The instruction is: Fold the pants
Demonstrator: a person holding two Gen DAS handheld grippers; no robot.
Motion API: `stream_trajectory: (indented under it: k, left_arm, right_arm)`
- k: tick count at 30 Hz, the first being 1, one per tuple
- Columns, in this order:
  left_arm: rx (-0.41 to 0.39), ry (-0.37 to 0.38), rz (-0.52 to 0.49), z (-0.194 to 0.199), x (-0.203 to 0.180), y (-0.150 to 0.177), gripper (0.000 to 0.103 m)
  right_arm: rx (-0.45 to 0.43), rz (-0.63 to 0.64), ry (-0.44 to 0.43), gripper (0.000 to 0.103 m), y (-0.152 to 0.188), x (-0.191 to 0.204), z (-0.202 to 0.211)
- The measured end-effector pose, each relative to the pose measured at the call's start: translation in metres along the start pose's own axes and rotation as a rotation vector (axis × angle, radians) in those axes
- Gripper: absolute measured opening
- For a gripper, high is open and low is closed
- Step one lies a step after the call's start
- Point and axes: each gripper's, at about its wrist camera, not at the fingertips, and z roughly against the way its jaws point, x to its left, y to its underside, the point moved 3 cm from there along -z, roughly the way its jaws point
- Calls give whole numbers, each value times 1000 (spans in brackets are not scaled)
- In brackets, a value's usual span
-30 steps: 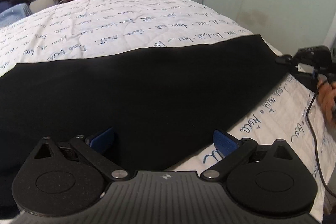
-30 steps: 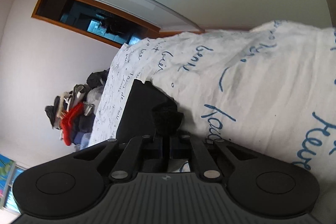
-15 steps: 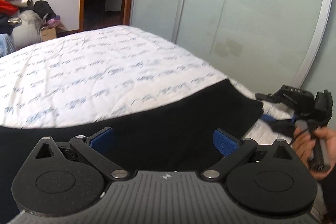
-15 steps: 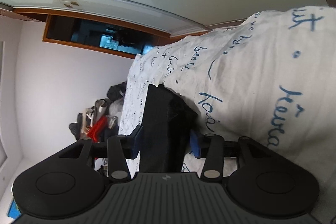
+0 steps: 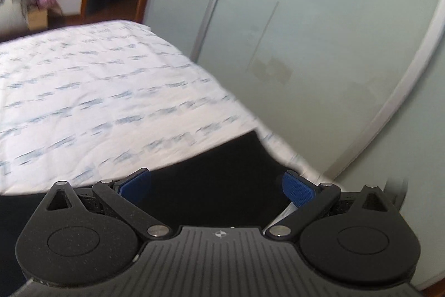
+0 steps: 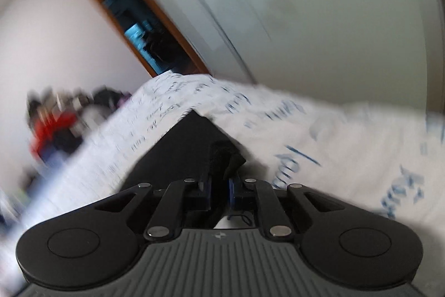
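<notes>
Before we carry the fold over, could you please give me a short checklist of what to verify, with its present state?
1. Right gripper shut on the pants: ok; its jaws have just been closing and a tuft of black cloth stands between the pads.
2. Left gripper holding cloth: not ok; its jaws stand wide, nothing pinched.
3. Pants lie flat on the bed: ok in the part that shows.
4. Bed beyond the pants free for the fold: ok, only the printed cover shows.
5. How many layers the right gripper holds: cannot tell, both views are blurred.
</notes>
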Motion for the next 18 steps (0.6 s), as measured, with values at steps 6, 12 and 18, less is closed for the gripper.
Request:
stream_trajectory:
  k: [6,12,18]
  left_arm:
    - [176,5,41,-86,-50,-40,101]
    - [385,-67,-226,-162,-120,-24,95]
    - [461,-206,-355,-201,-128,-14,88]
  right_arm:
    - [-87,221,41,10,14,33,10]
    - [-113,250,24,10,13,36,14]
    - [-117,267,5,10,13,39,17]
